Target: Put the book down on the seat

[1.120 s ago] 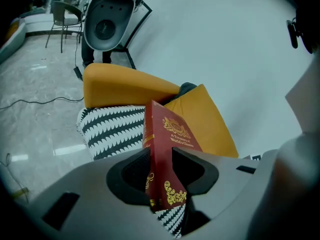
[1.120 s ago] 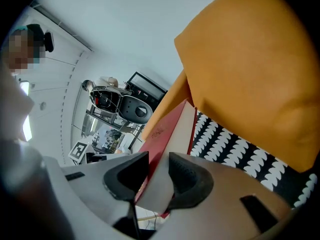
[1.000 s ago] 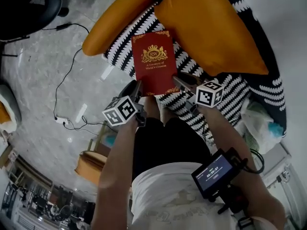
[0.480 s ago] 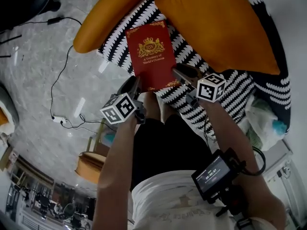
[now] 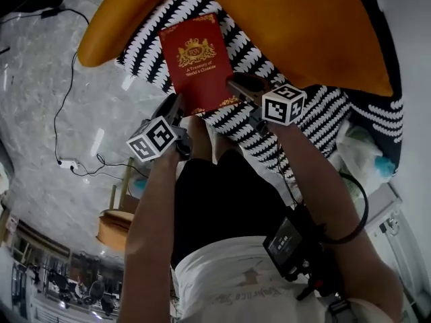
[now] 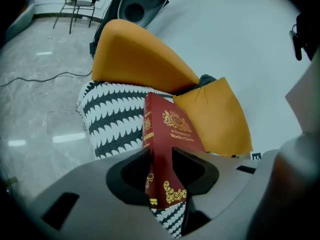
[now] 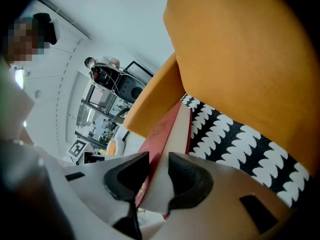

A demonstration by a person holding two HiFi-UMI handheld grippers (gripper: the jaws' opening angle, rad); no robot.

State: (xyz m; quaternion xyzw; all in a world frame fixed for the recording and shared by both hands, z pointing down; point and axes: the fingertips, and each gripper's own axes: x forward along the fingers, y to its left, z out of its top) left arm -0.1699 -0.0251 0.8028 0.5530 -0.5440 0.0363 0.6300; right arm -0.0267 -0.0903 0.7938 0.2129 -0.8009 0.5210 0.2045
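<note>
Nearest, both grippers are closed on the book. The left gripper has its jaws clamped on the near corner at the spine. The right gripper has its jaws clamped on the near corner at the page edge, cover and pages between the pads.

The book is red with a gold crest and lies cover up over the front edge of the seat, tilted towards the seat's left front corner. Whether it rests on the seat cannot be told.

The seat surface is black with rows of white scalloped marks. A large orange cushion lies on its rear part, and an orange armrest runs along its left edge.

Beyond is a glossy grey marbled floor with a dark cable trailing across it, then a plain pale wall.
</note>
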